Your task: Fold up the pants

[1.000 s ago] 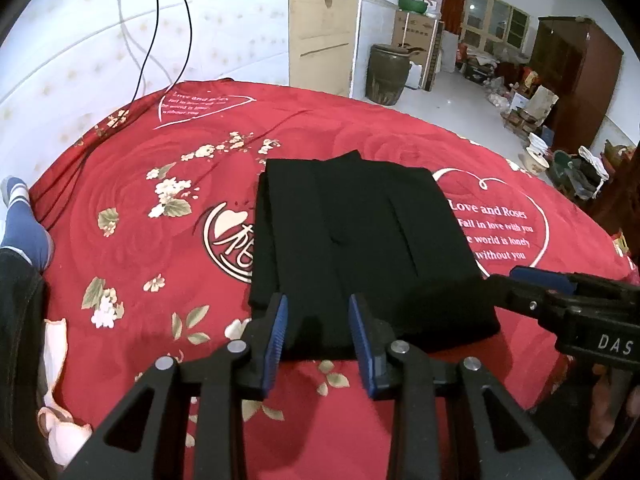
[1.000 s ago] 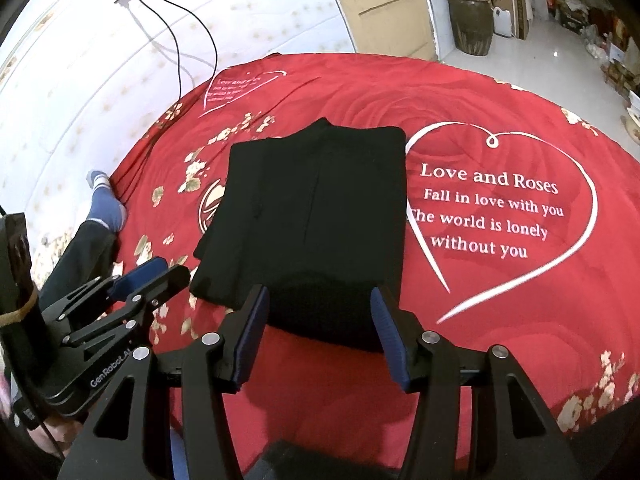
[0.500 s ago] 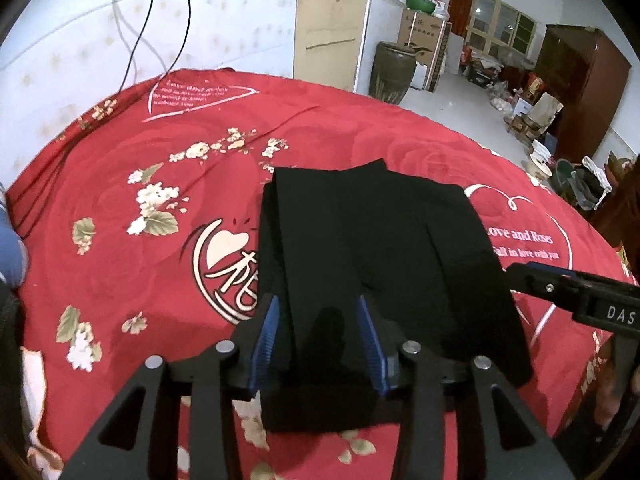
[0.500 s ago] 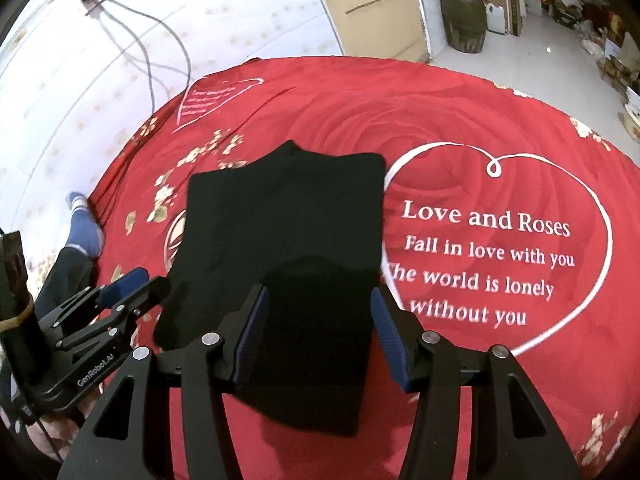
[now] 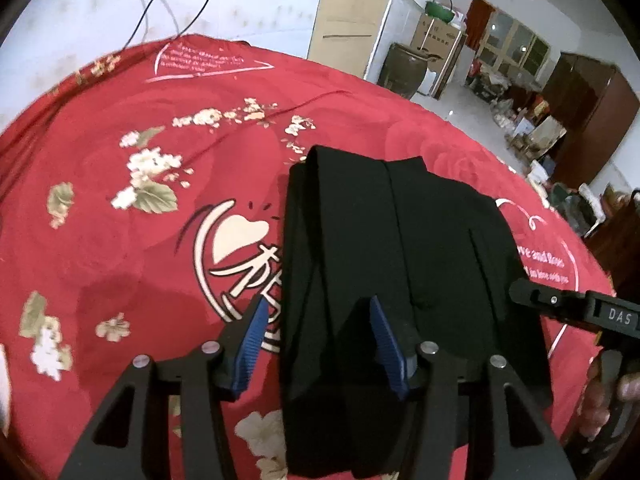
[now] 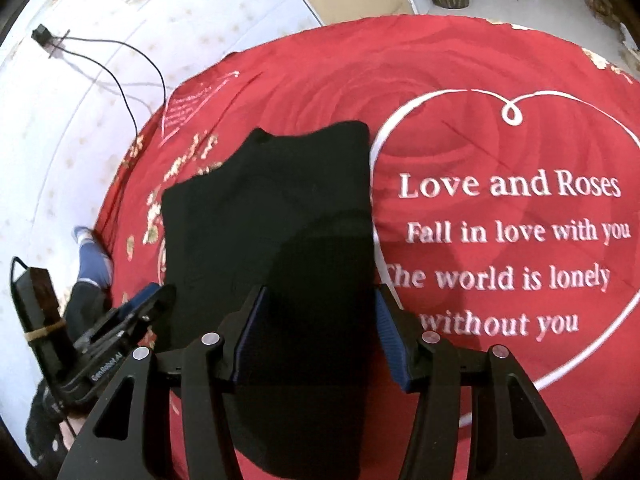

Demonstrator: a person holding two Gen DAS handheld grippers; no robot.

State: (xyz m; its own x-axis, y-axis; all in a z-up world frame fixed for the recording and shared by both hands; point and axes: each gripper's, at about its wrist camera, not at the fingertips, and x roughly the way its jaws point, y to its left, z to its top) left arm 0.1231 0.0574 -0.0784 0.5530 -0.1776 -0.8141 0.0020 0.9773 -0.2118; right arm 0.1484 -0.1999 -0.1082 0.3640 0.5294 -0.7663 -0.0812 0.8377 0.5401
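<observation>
The black pants [image 5: 384,232] lie folded in a rectangle on the red bedspread [image 5: 120,264]; they also show in the right wrist view [image 6: 272,208]. My left gripper [image 5: 316,340] is open and hangs over the near left part of the pants, its fingers apart on either side of the left folded edge. My right gripper [image 6: 316,336] is open over the near right part of the pants, and it also shows at the right of the left wrist view [image 5: 576,312]. The left gripper shows at the lower left of the right wrist view [image 6: 120,324].
The bedspread has a white heart with "Love and Roses" lettering [image 6: 508,236] right of the pants and flower prints [image 5: 152,176] to the left. A white wall with black cables [image 6: 120,64] is behind. A dark jar [image 5: 402,68] and furniture stand on the floor beyond.
Both grippers have moved forward and lower over the near end of the pants. The pants have stayed flat on the bedspread.
</observation>
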